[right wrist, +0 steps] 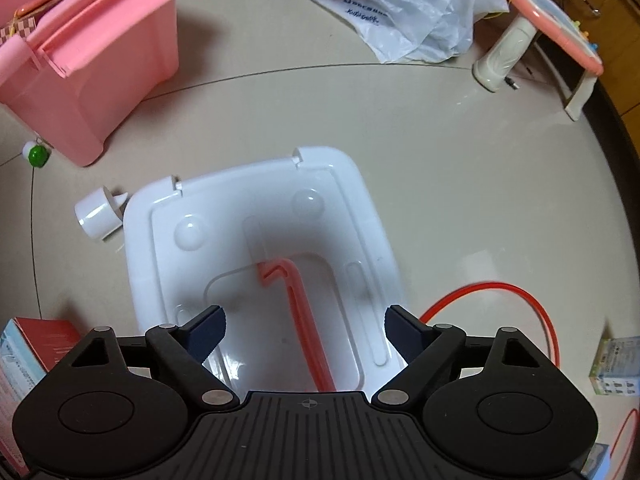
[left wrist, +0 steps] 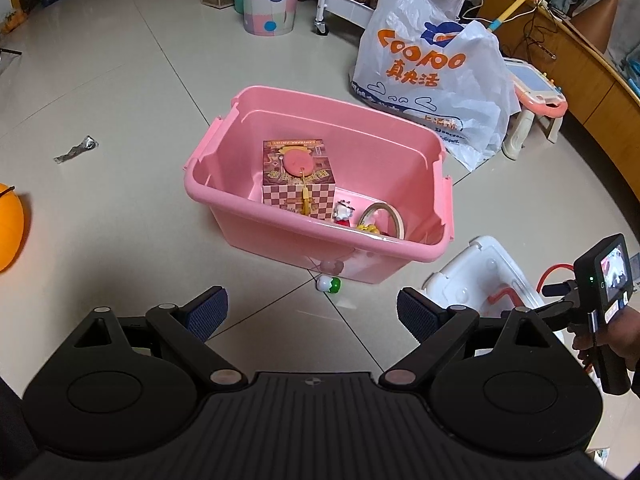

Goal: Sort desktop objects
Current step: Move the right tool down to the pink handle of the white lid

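Observation:
A pink bin [left wrist: 420, 184] stands on the tiled floor and holds a checkered box [left wrist: 298, 178], a small figurine [left wrist: 343, 214] and a tape roll [left wrist: 384, 216]. A green-and-white ball [left wrist: 329, 284] lies at its near wall. My left gripper [left wrist: 312, 314] hovers open above the floor in front of the bin, nothing between its fingers. My right gripper [right wrist: 304, 330] hangs open over a white lid [right wrist: 344, 184] lying flat. A pink hooked stick [right wrist: 298, 304] lies on that lid between the jaws, untouched. The same pink bin [right wrist: 120, 60] and ball [right wrist: 37, 154] appear at upper left.
A white plastic bag [left wrist: 432, 76] and a toy drawing board [left wrist: 534, 88] stand behind the bin. A white cap [right wrist: 100, 212] lies beside the lid. An orange hoop [right wrist: 540, 312], a red box [right wrist: 44, 340] and a small carton [right wrist: 614, 364] flank the lid. An orange ball [left wrist: 10, 228] sits far left.

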Tool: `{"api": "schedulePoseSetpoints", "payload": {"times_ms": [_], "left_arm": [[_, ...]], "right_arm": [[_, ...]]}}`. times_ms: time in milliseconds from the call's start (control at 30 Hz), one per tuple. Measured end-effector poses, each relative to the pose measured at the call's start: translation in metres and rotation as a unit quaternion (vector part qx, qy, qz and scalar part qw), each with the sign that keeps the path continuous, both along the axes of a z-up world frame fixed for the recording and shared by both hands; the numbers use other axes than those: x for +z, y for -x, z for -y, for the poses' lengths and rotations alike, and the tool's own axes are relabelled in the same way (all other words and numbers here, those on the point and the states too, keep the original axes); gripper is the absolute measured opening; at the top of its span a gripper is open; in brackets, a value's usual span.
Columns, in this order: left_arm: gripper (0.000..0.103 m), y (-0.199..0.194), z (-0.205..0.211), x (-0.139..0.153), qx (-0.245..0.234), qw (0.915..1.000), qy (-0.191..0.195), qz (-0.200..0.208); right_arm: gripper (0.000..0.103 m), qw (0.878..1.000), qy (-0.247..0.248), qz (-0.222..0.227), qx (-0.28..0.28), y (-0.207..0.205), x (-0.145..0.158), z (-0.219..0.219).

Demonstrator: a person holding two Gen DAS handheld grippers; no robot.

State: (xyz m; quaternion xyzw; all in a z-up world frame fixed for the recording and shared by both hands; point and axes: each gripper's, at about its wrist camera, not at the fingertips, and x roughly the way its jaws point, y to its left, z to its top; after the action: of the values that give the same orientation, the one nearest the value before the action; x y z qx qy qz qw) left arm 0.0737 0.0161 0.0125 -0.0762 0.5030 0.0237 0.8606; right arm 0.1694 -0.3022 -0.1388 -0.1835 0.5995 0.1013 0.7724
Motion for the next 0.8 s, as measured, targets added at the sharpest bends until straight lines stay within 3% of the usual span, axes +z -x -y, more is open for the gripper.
{"api": "schedulePoseSetpoints", "payload": {"times_ms": [300,800], "left_arm": [[0.094,0.002,0.001,-0.001,-0.002,1.0,-0.001,-0.005],[0.094,-0.008,0.004,-0.008,-0.003,0.9999,-0.002,-0.01]], "right_arm": [[0.075,1.0,0.003,-0.02,0.01,-0.005,-0.015,0.0],[0.031,0.997,-0.015,-0.068,0.014,-0.002,-0.03,-0.005]]}}
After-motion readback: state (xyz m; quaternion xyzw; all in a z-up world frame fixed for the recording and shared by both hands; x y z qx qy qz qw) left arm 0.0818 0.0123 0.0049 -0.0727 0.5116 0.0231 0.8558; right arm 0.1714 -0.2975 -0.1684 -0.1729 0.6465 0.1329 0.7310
